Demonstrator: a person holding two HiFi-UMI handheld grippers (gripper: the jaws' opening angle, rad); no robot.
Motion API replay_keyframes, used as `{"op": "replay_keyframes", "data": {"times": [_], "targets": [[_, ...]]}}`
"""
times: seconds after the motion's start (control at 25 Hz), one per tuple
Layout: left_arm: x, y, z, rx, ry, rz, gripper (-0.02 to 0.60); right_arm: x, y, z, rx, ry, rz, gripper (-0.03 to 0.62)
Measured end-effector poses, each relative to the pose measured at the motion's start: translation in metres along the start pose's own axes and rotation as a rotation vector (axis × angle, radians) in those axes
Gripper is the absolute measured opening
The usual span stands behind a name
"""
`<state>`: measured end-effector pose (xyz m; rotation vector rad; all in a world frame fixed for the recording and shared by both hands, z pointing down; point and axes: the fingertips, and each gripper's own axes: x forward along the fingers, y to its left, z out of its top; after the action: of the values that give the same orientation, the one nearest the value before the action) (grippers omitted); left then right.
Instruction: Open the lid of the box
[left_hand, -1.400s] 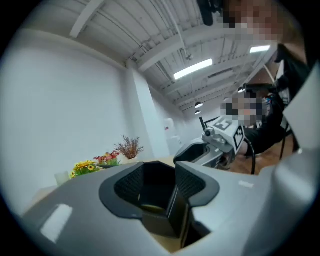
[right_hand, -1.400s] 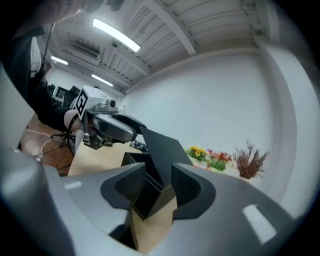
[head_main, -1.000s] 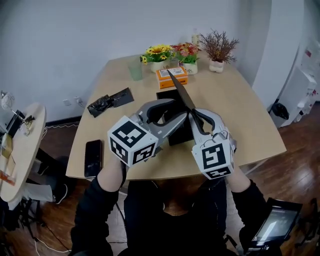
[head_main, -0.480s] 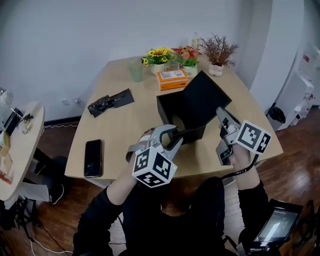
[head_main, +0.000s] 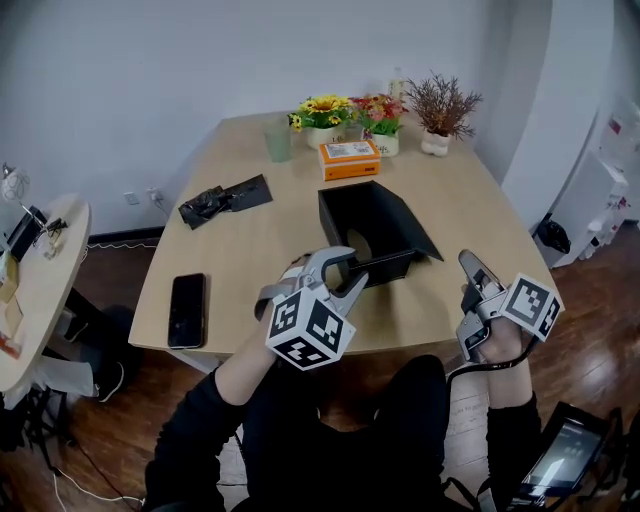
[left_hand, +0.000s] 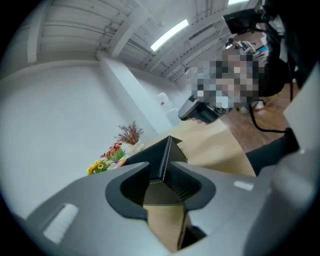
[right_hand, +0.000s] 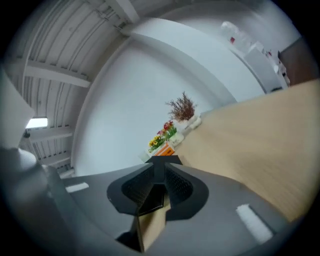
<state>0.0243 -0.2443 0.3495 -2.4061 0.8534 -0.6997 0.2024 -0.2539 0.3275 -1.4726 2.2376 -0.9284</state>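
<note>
The black box (head_main: 352, 232) stands open at mid-table, its lid (head_main: 402, 226) folded over and sloping down to the right. My left gripper (head_main: 356, 271) is shut on the box's near front wall, and in the left gripper view the black box edge (left_hand: 165, 152) sits pinched between the left gripper's (left_hand: 162, 174) pads. My right gripper (head_main: 468, 266) hovers past the table's front right edge, apart from the lid. Its jaws are opening with nothing between them. The right gripper (right_hand: 159, 176) view shows the box (right_hand: 163, 161) only in the distance beyond the tips.
An orange carton (head_main: 348, 158), a green cup (head_main: 277, 140), two flower pots (head_main: 322, 116) and a dried plant pot (head_main: 437, 122) line the table's far side. A black bag (head_main: 220, 203) and a phone (head_main: 187, 310) lie at left. A round side table (head_main: 35, 290) stands further left.
The lid swung from upright over to the right and now lies open. My right gripper let go of it and dropped back to the front right. The left gripper stayed on the box.
</note>
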Motion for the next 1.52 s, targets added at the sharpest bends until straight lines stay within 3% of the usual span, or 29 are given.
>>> {"op": "replay_keyframes", "data": {"times": [0.2,0.36,0.44,0.52,0.64,0.72,0.8,0.88,1.0,1.12,1.36,1.52], "targets": [[-0.004,0.008,-0.009,-0.024,0.014,0.004,0.114,-0.014,0.048,0.027,-0.395,-0.153,0.008,0.037],[-0.007,0.017,-0.015,-0.042,0.032,0.020,0.118,-0.003,0.098,0.009,-0.727,-0.194,0.066,0.038],[-0.013,0.022,-0.017,-0.088,0.024,0.031,0.118,0.003,0.122,-0.005,-0.871,-0.214,0.106,0.038],[-0.030,0.031,-0.012,-0.234,-0.049,0.039,0.118,0.009,0.142,-0.019,-0.997,-0.234,0.138,0.038],[-0.070,0.054,0.008,-0.521,-0.259,0.095,0.117,0.016,0.161,-0.031,-1.083,-0.256,0.184,0.038],[-0.093,0.064,0.015,-0.641,-0.374,0.165,0.114,0.019,0.168,-0.033,-1.080,-0.272,0.211,0.038],[-0.107,0.062,0.017,-0.706,-0.437,0.214,0.107,0.017,0.173,-0.032,-1.072,-0.301,0.227,0.038],[-0.111,0.053,0.017,-0.687,-0.445,0.242,0.103,0.013,0.177,-0.030,-1.066,-0.340,0.231,0.038],[-0.108,0.043,0.014,-0.577,-0.412,0.274,0.103,0.008,0.174,-0.031,-1.064,-0.382,0.219,0.038],[-0.107,0.040,0.010,-0.514,-0.399,0.285,0.103,0.005,0.166,-0.033,-1.087,-0.406,0.197,0.038],[-0.120,0.053,0.024,-0.439,-0.452,0.328,0.101,0.001,0.152,-0.016,-1.067,-0.435,0.176,0.038],[-0.116,0.068,0.036,-0.261,-0.426,0.352,0.101,0.013,0.148,0.003,-1.132,-0.428,0.169,0.037]]}}
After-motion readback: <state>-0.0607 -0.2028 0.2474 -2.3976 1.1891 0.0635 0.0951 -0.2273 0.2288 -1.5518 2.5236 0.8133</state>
